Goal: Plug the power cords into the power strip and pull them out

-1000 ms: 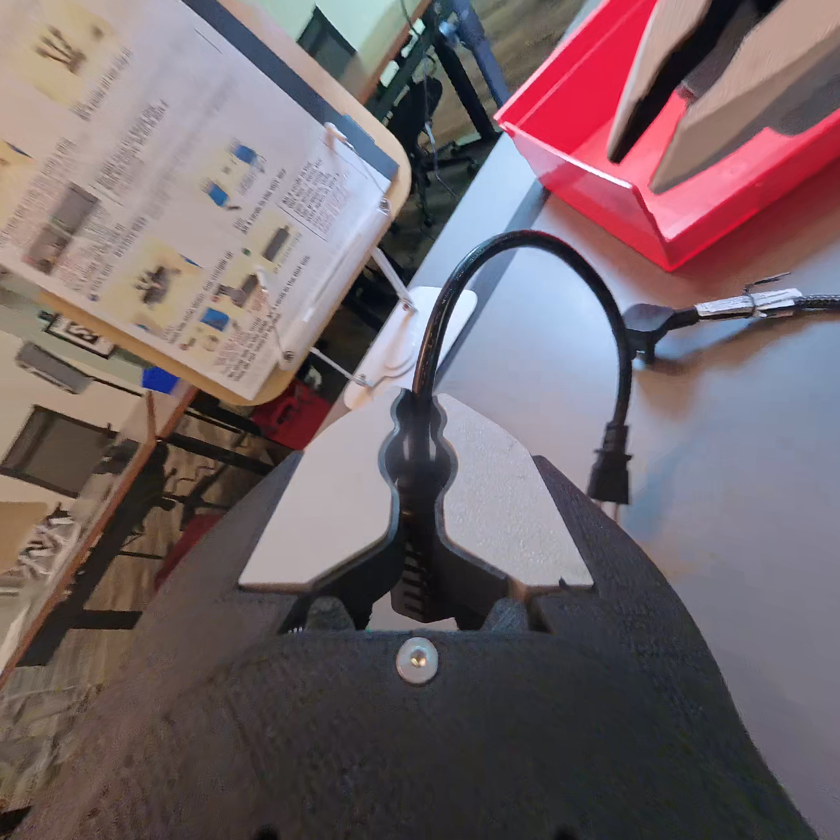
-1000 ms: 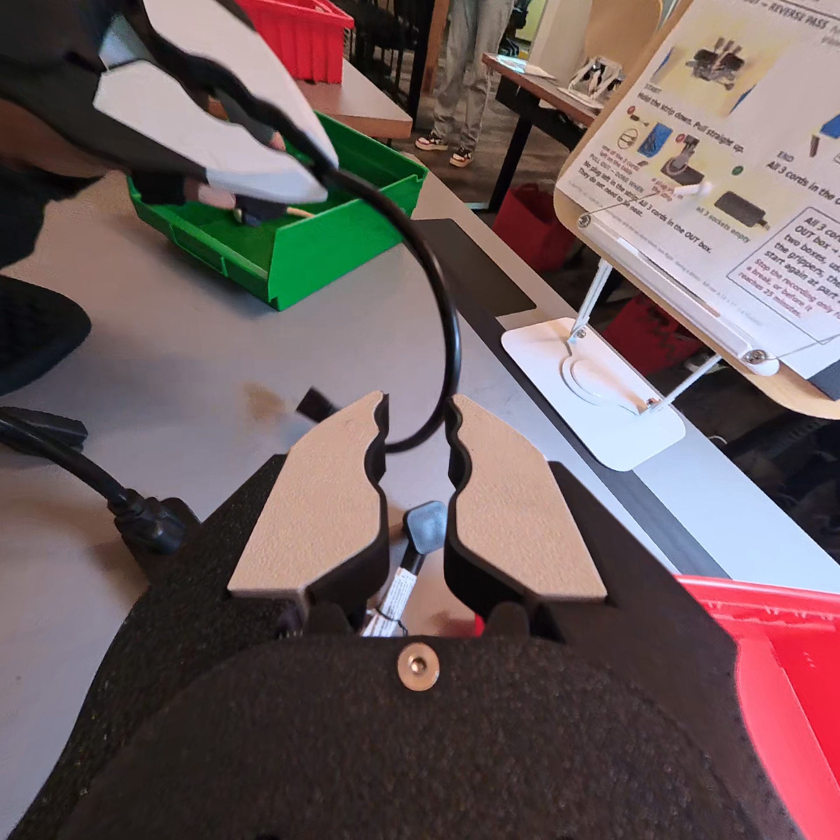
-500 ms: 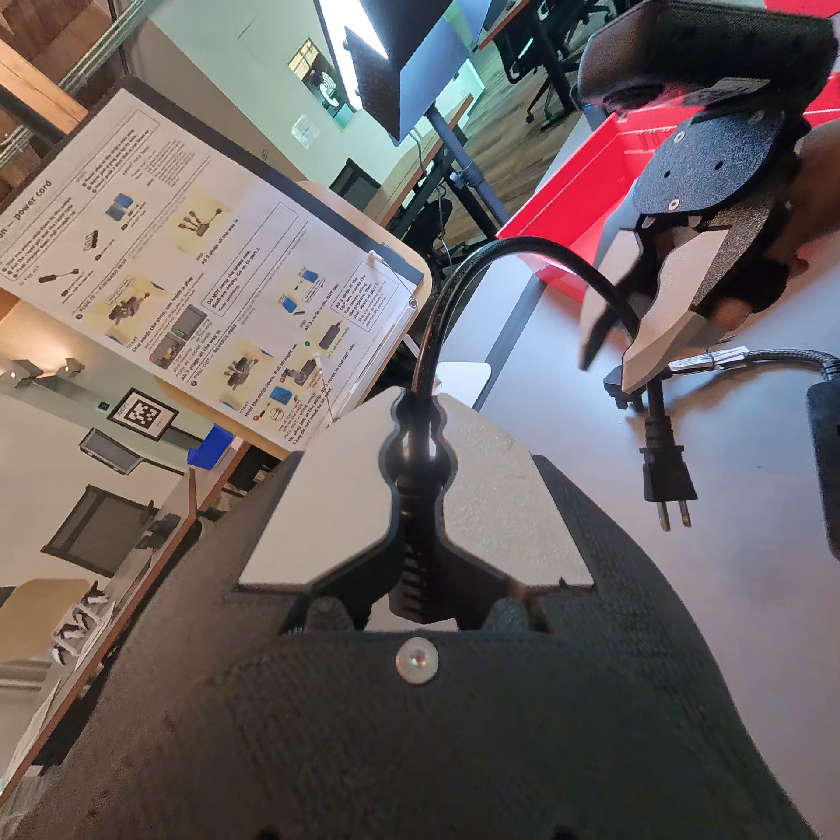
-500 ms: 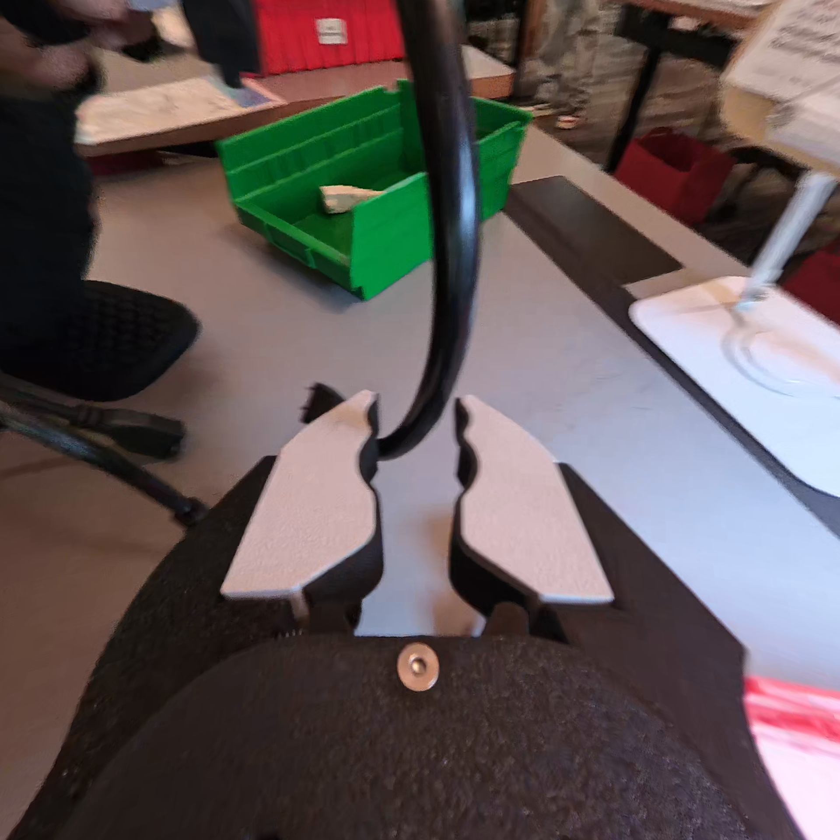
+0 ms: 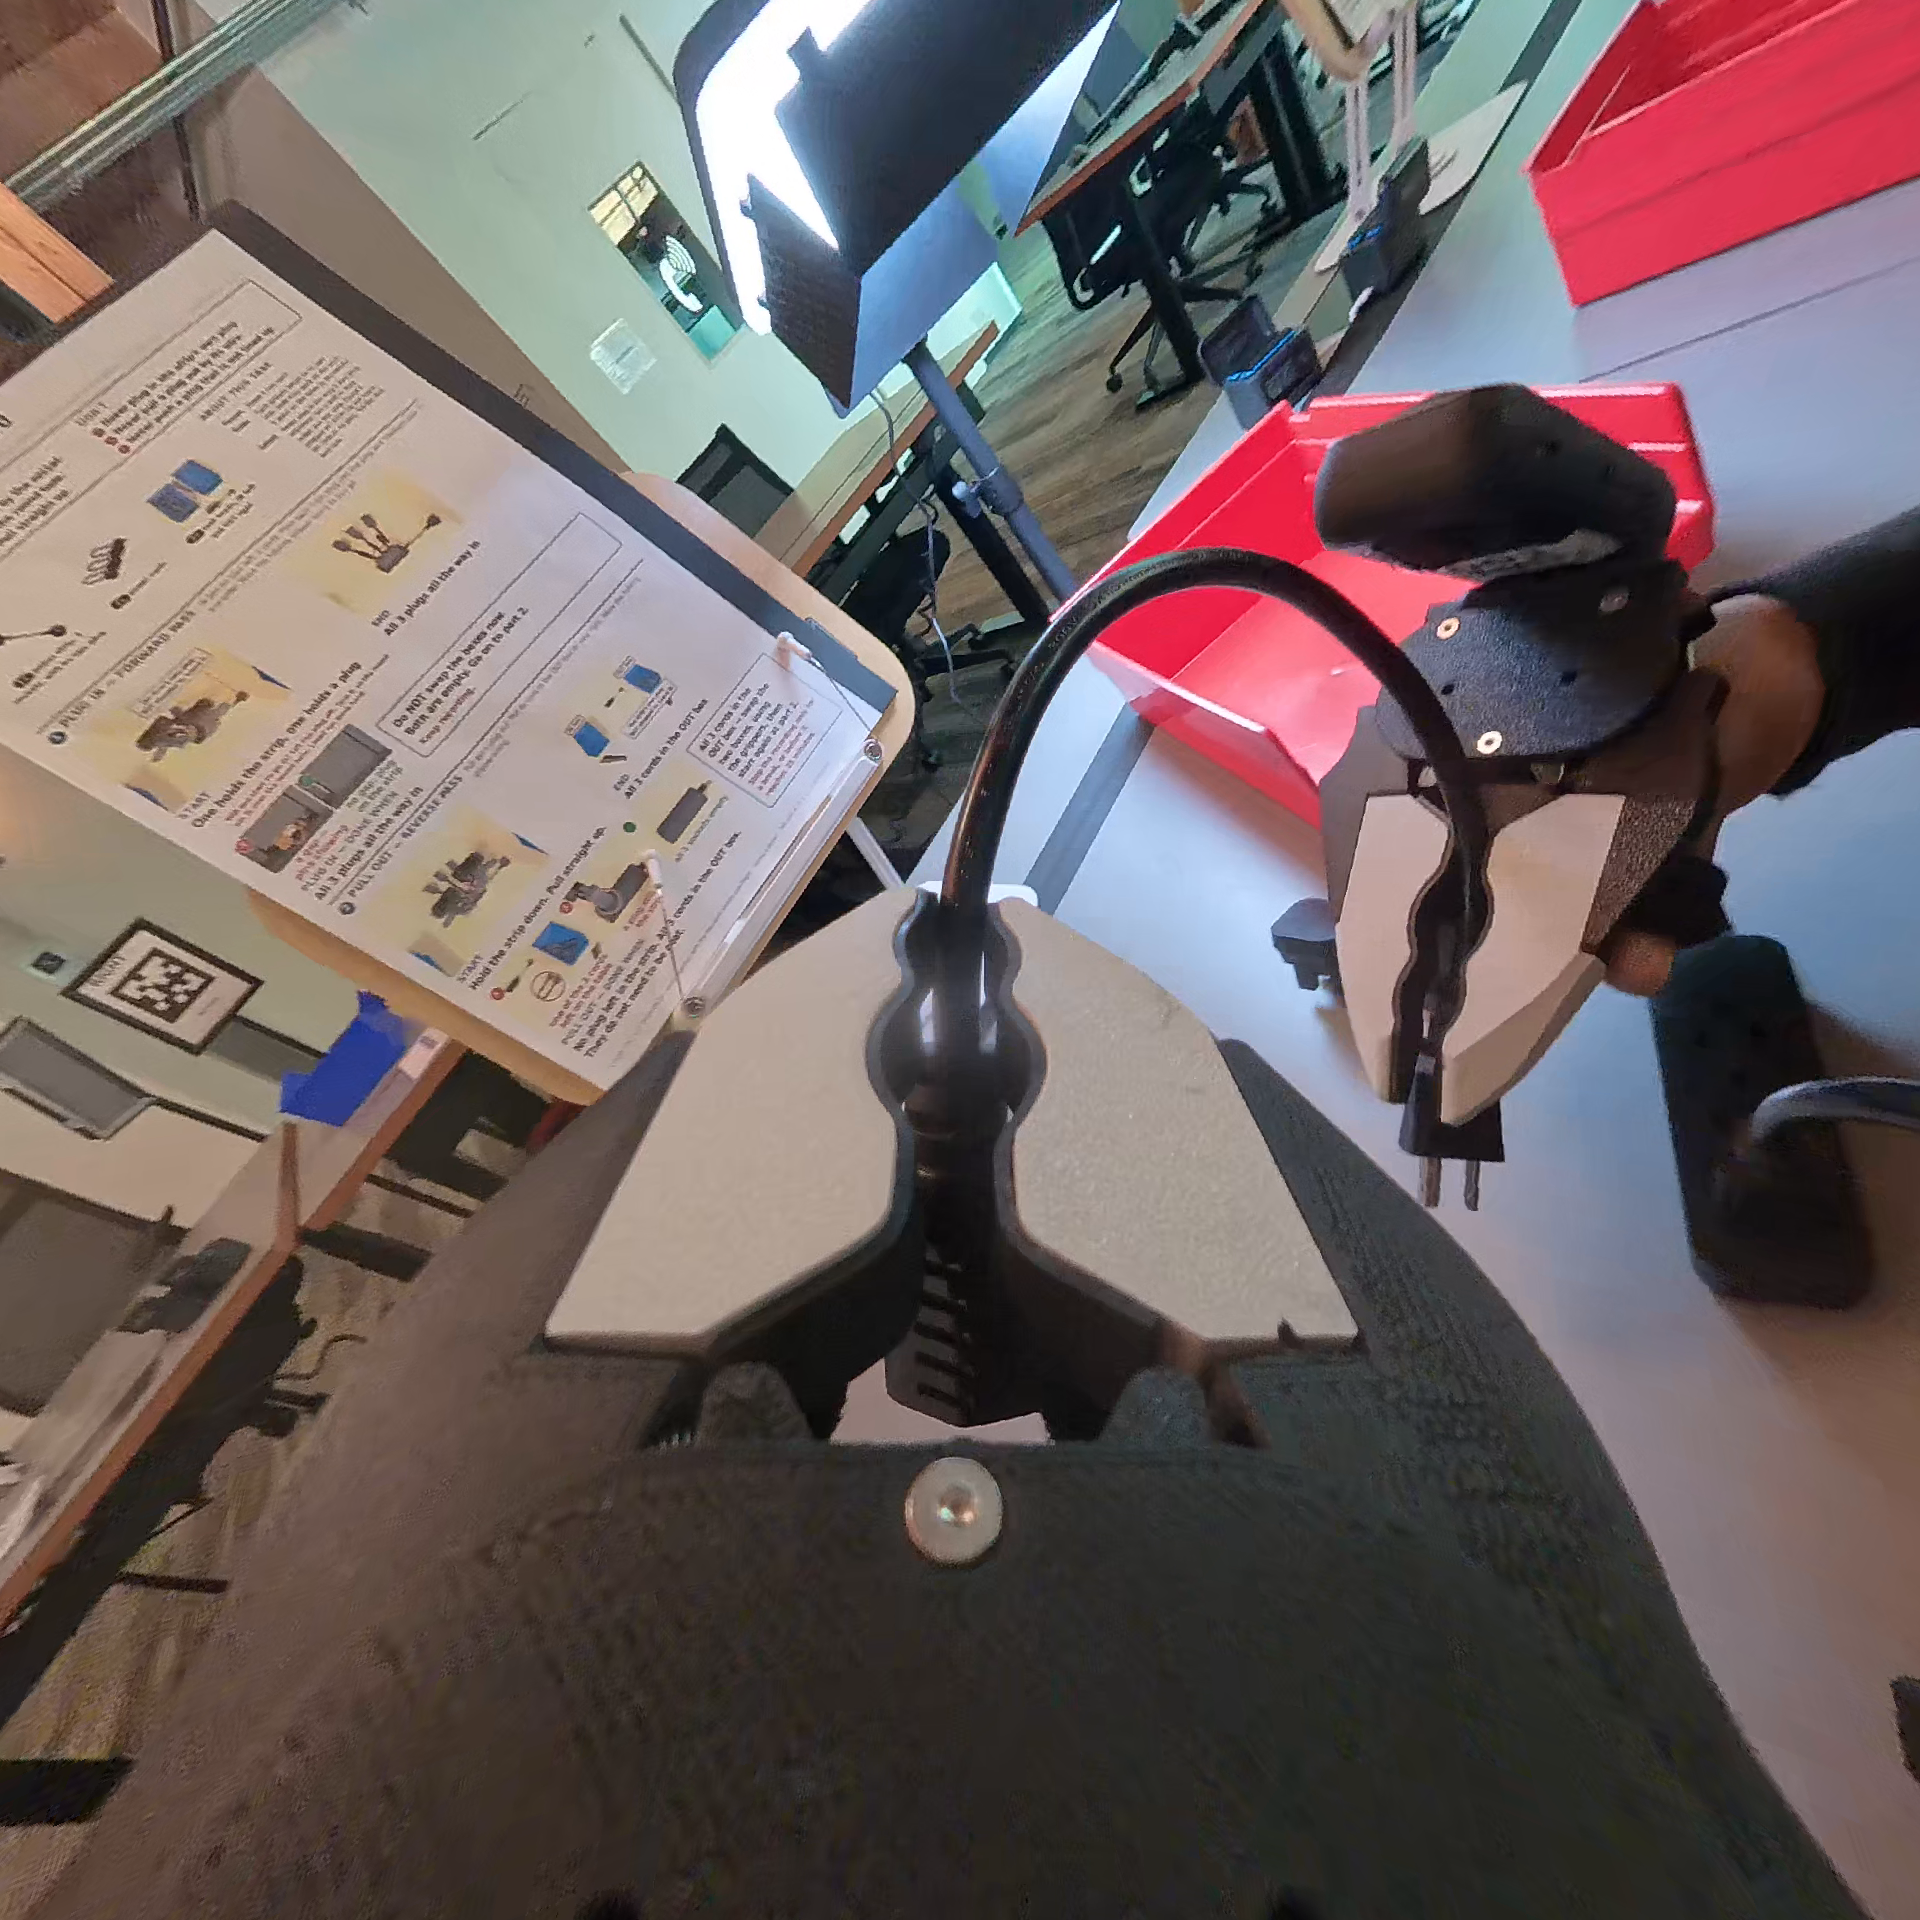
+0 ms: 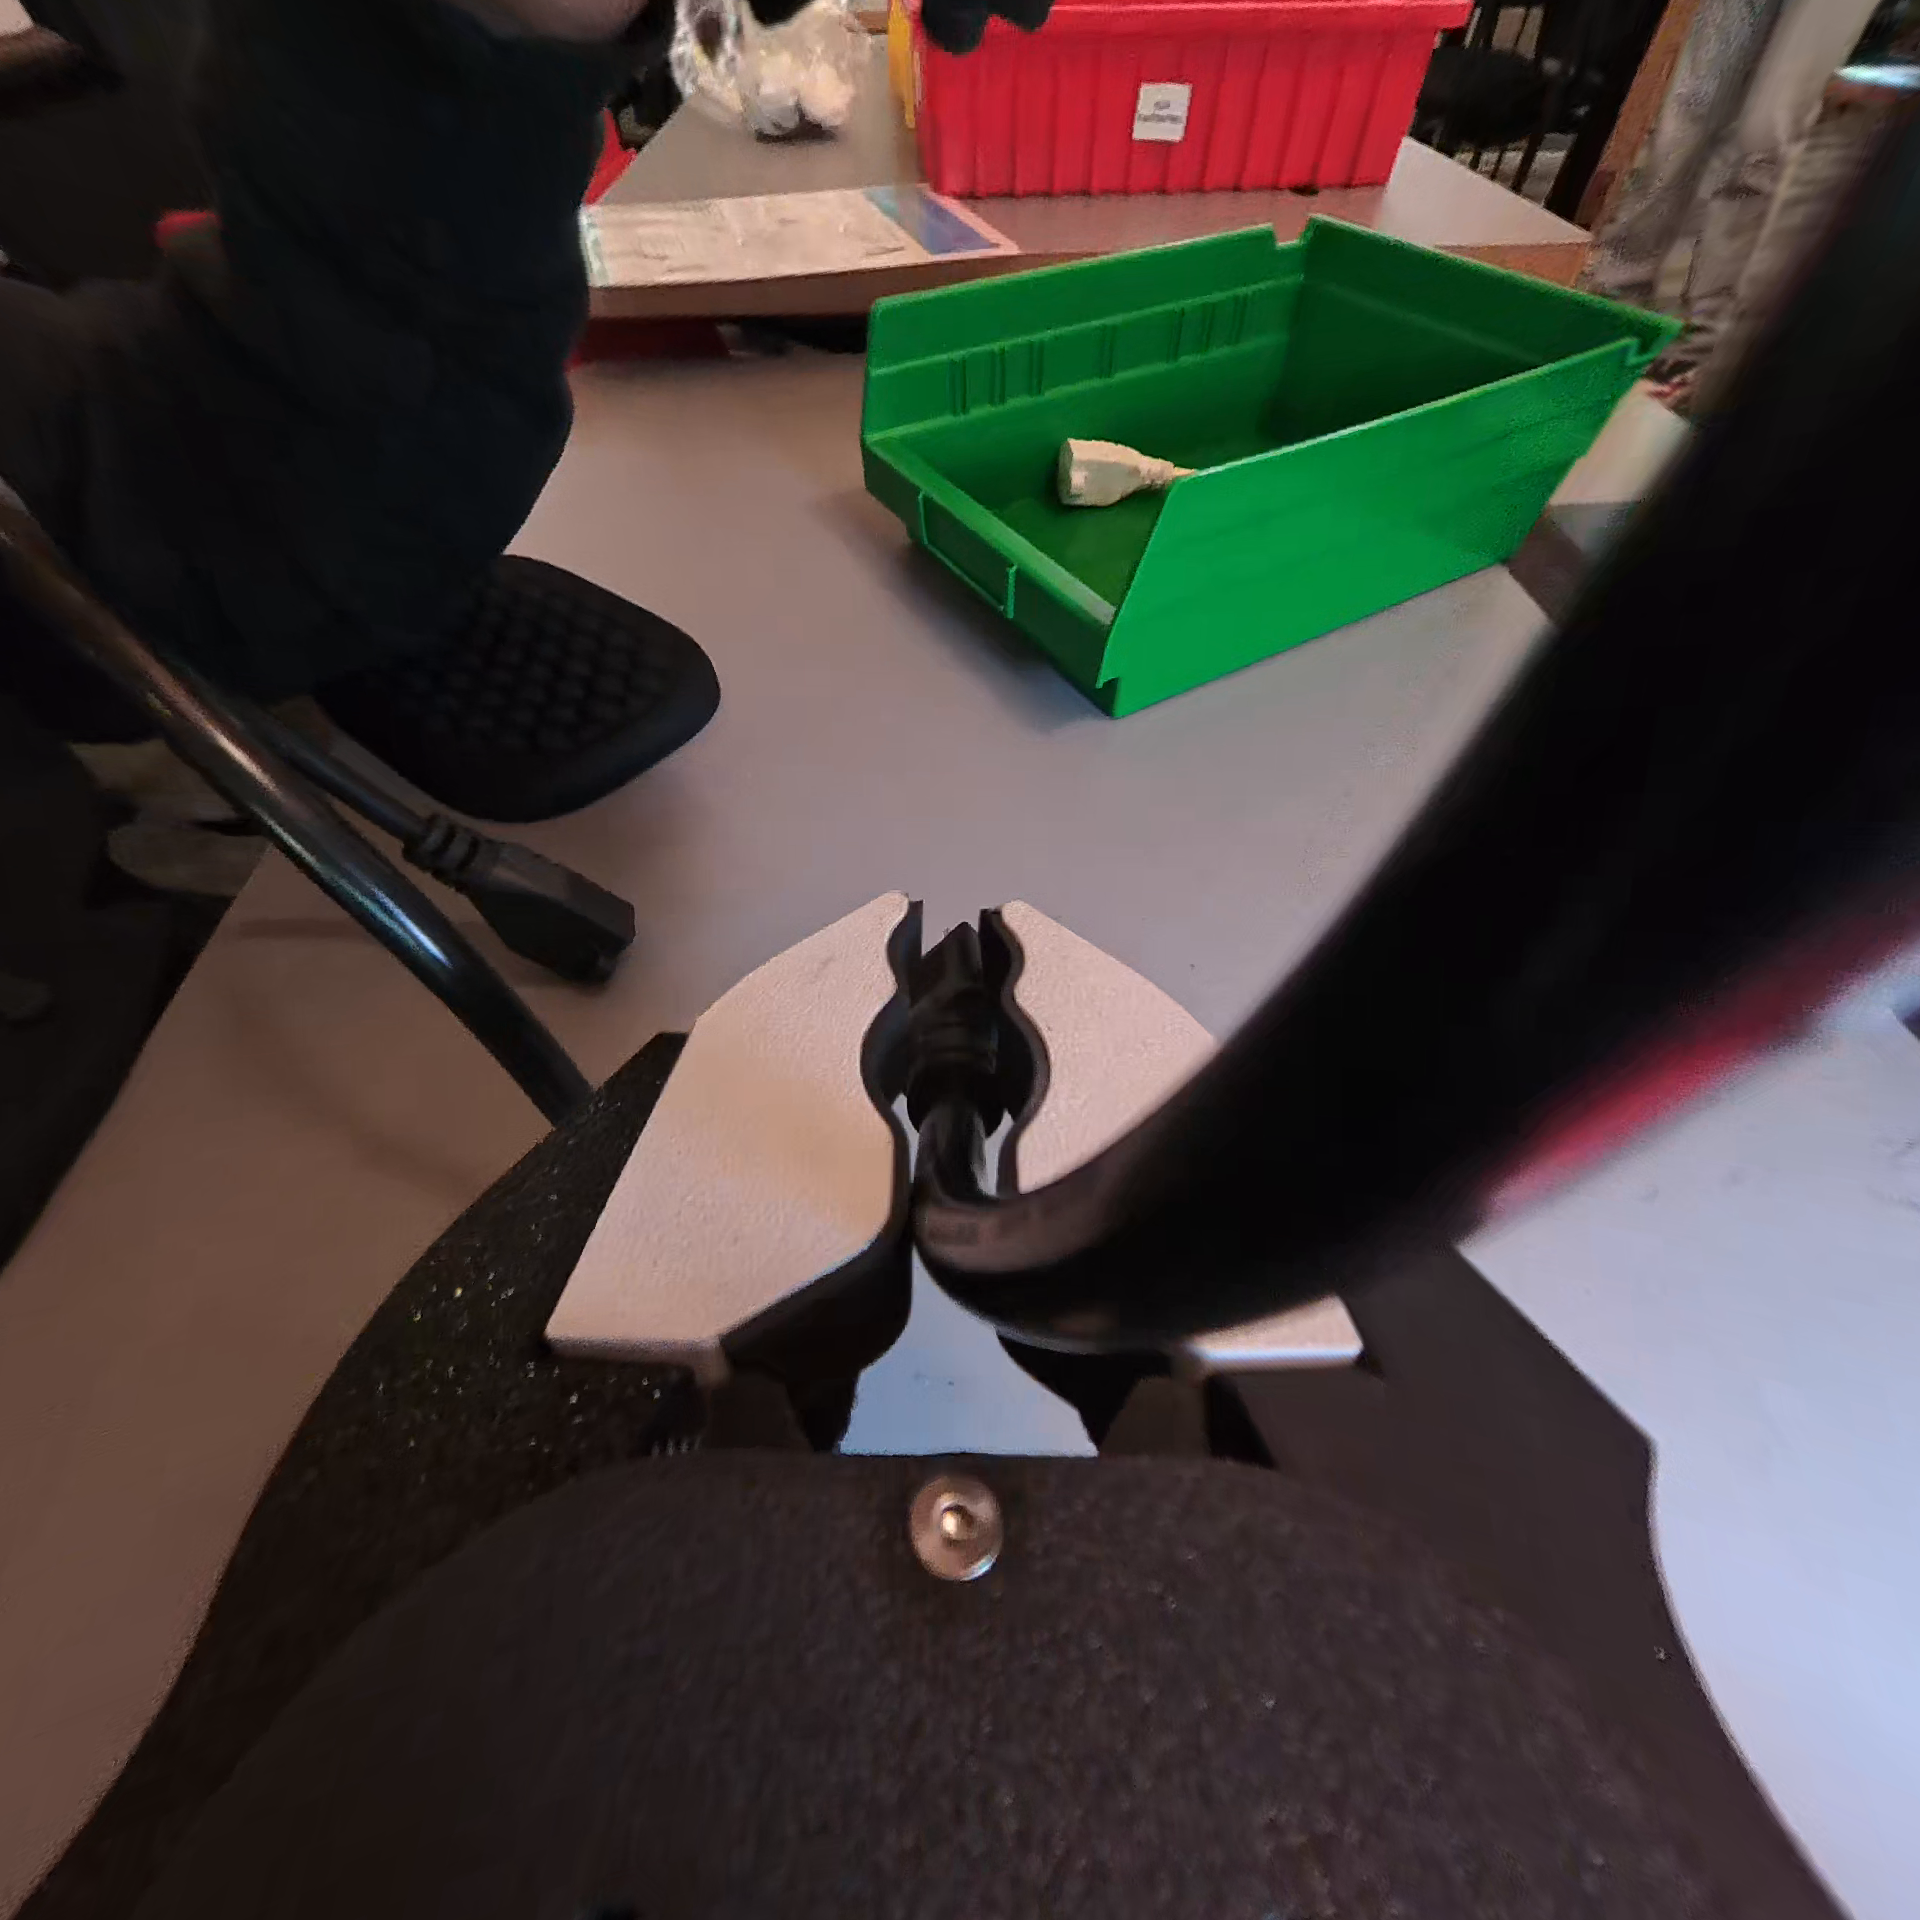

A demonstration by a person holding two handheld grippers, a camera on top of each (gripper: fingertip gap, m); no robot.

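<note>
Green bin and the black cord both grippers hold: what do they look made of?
Green bin: looks like moulded hard plastic with a slight sheen, going by its ribbed wall and even colour. Black cord: probably a rubber or vinyl jacket, smooth and a little glossy; it arches from the left gripper to the right gripper without kinking.
</note>
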